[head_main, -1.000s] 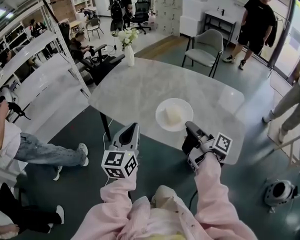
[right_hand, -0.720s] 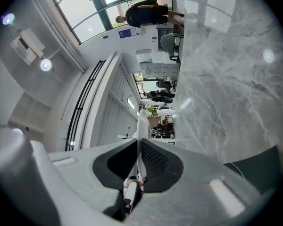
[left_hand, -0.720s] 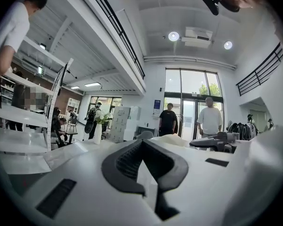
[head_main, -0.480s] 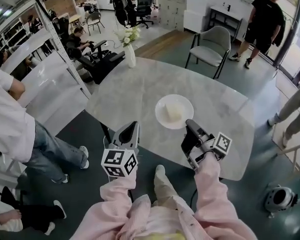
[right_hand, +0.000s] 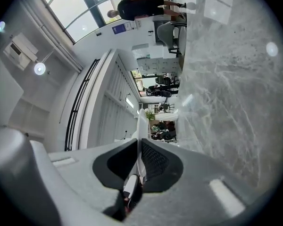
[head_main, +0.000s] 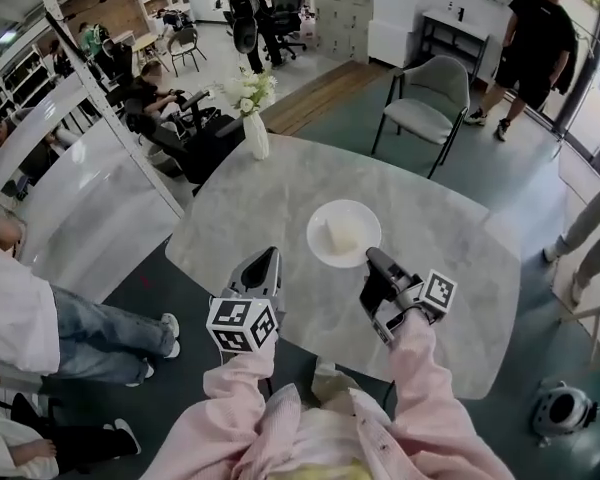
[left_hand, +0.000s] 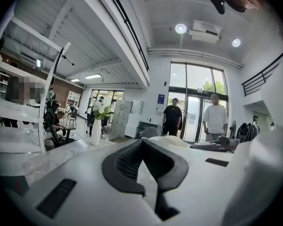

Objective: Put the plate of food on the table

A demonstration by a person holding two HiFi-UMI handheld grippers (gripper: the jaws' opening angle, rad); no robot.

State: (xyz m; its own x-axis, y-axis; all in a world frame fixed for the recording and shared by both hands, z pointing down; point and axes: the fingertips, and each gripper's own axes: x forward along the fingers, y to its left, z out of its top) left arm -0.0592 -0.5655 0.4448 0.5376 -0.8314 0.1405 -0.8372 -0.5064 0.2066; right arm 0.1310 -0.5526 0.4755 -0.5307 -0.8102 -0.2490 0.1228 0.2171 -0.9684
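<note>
A white plate (head_main: 343,233) with a pale lump of food (head_main: 342,235) hangs over the middle of the grey marble table (head_main: 260,213); whether it touches the top I cannot tell. My right gripper (head_main: 372,258) is shut on the plate's near right rim. In the right gripper view the plate (right_hand: 140,121) runs edge-on between the pads of that gripper (right_hand: 139,142). My left gripper (head_main: 265,256) is shut on nothing, left of the plate and apart from it. In the left gripper view that gripper's (left_hand: 142,142) tips meet.
A white vase of flowers (head_main: 254,118) stands at the table's far left edge. A grey chair (head_main: 423,103) sits behind the table. White shelving (head_main: 90,168) runs along the left, with a person's legs (head_main: 100,323) near it. Other people stand farther back.
Both grippers and the plate have moved forward, from above the table's near edge to farther in over the top. The right gripper's hold on the rim is unchanged.
</note>
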